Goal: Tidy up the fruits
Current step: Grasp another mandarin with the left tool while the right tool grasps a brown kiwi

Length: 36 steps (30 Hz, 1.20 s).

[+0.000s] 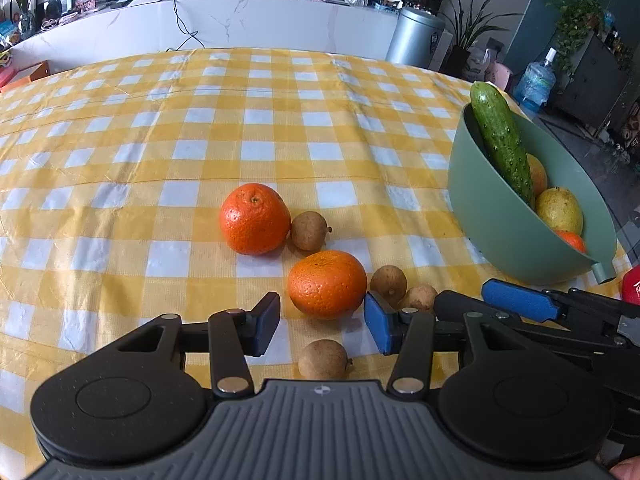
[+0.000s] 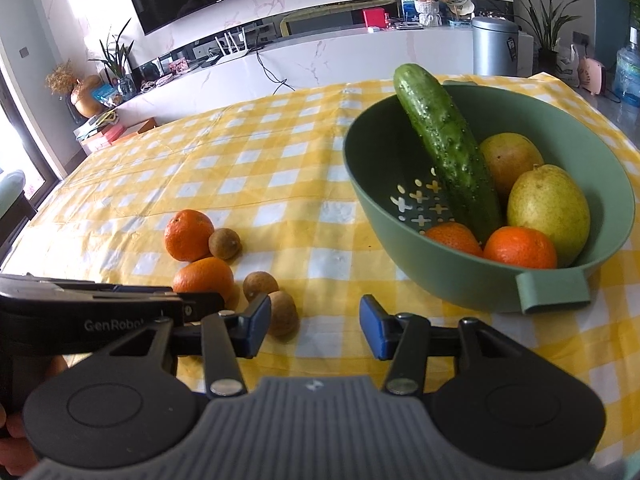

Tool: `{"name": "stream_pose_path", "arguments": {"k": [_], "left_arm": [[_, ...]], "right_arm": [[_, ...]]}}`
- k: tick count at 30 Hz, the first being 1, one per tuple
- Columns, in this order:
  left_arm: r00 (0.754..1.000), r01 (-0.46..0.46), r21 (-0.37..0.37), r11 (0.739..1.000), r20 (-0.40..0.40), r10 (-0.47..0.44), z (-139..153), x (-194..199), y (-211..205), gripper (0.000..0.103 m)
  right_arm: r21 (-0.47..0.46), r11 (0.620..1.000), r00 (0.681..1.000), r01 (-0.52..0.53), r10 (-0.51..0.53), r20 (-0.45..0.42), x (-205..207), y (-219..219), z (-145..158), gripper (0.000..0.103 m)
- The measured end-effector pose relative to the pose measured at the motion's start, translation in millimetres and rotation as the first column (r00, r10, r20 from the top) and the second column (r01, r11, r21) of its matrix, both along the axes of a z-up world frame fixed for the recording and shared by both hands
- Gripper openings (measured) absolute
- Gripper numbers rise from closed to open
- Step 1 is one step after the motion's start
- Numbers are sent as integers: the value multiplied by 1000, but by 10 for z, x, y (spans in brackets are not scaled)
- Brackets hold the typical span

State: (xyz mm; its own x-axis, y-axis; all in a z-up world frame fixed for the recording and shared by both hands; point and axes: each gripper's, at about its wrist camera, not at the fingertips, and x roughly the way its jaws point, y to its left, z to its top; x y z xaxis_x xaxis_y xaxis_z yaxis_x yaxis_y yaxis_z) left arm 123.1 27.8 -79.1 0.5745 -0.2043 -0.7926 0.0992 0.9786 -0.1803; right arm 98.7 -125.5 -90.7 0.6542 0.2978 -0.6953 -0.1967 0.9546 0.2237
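Two tangerines lie on the checked tablecloth: a far one (image 1: 254,219) (image 2: 189,235) and a near one (image 1: 327,283) (image 2: 204,277). Several brown longans lie around them (image 1: 309,230) (image 1: 388,279) (image 1: 323,359) (image 2: 282,313). My left gripper (image 1: 322,326) is open and empty, its jaws just short of the near tangerine on either side. My right gripper (image 2: 315,330) is open and empty, just right of a longan. The green colander bowl (image 2: 376,160) (image 1: 472,200) holds a cucumber (image 2: 444,140), two pears (image 2: 548,210) and two tangerines (image 2: 520,248).
The right gripper's arm (image 1: 560,312) reaches in beside my left one. The left gripper's body (image 2: 92,308) lies at the left of the right wrist view. The yellow checked table (image 1: 240,120) stretches back to a white counter (image 1: 240,24). A metal bin (image 1: 414,36) stands beyond.
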Motion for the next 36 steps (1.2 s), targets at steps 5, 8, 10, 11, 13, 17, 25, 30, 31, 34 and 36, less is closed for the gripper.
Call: {"name": "stream_pose_path", "arguments": {"k": [5, 8, 10, 11, 13, 17, 25, 30, 31, 34, 36], "left_arm": [[1000, -7, -39, 999, 18, 7, -4, 1, 67, 56], [1000, -8, -58, 998, 29, 10, -9, 8, 95, 55], [999, -9, -65, 998, 34, 11, -7, 8, 113, 55], [999, -11, -69, 998, 36, 14, -5, 9, 119, 55], [999, -17, -78, 997, 45, 20, 5, 7, 138, 55], [999, 1, -97, 995, 46, 3, 3, 10, 134, 55], [999, 31, -90, 995, 43, -27, -49, 10, 89, 55], [998, 40, -92, 995, 44, -36, -79, 18, 78, 56], [998, 41, -92, 995, 43, -37, -84, 20, 78, 56], [999, 35, -102, 994, 38, -32, -97, 33, 86, 58], [999, 30, -107, 994, 37, -26, -111, 56, 81, 60]], "right_arm": [[-8, 1000, 1000, -9, 9, -3, 15, 40, -22, 40], [-11, 1000, 1000, -17, 17, 7, 8, 74, -25, 37], [-10, 1000, 1000, -20, 20, 11, 3, 80, -27, 36], [-9, 1000, 1000, -20, 20, 11, 6, 84, -24, 36], [-7, 1000, 1000, -24, 24, 13, 12, 99, -29, 36], [-15, 998, 998, -57, 58, 30, -26, 140, -14, 36], [-49, 995, 997, -81, 82, 10, 20, 238, -58, 36], [-72, 994, 996, -88, 89, 10, 19, 288, -72, 34], [-76, 993, 996, -89, 90, 10, 19, 298, -76, 33], [-86, 992, 996, -92, 93, 10, 20, 323, -90, 32], [-91, 991, 995, -95, 96, 7, 26, 343, -102, 32]]}}
